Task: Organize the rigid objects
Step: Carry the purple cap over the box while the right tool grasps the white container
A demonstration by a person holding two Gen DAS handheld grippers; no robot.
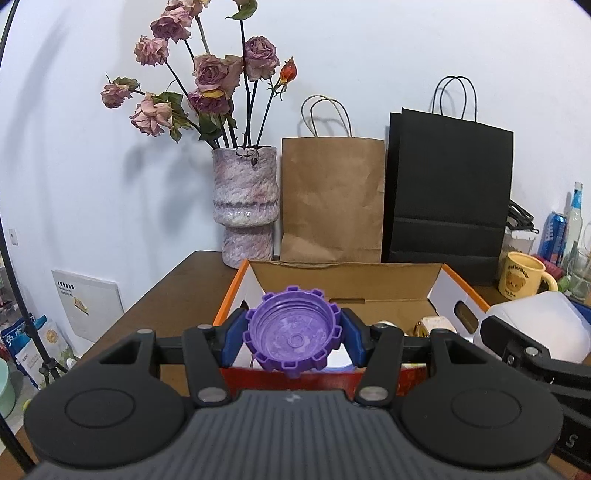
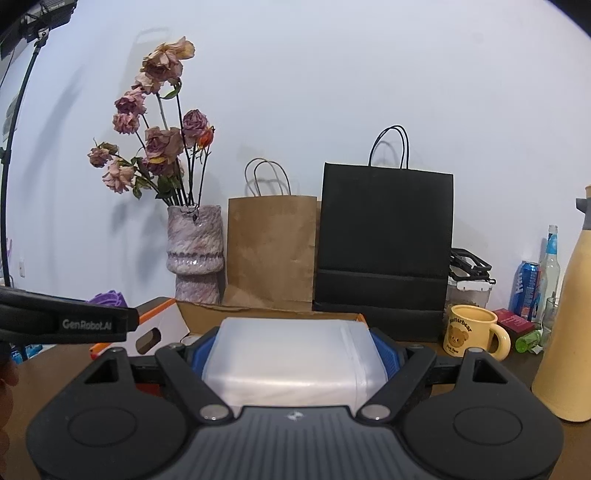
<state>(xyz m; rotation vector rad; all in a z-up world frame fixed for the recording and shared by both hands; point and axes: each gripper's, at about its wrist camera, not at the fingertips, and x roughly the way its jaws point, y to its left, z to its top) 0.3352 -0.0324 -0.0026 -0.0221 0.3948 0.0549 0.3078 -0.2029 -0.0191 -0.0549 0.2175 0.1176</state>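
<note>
Currently my left jaws (image 1: 293, 334) clamp one purple cap (image 1: 293, 328) above the box (image 1: 458, 291); my right jaws (image 2: 293, 354) clamp one clear tub (image 2: 291, 354). Two bags (image 1: 332, 199) behind, one mug (image 2: 471, 330).

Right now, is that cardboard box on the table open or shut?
Open. The cardboard box has its back flap standing up, and items show inside it behind the purple cap.

Soft, even light is filling both views, bright on the white wall (image 1: 369, 55). The dried roses (image 1: 207, 74) are throwing faint grey shadows onto the wall at the left of each frame. Fisheye distortion is bending the edges, and dark vignetting is cutting the corners. A studio lamp (image 2: 37, 14) is showing at the upper left of the right wrist view. Focus is staying fairly sharp throughout.
</note>
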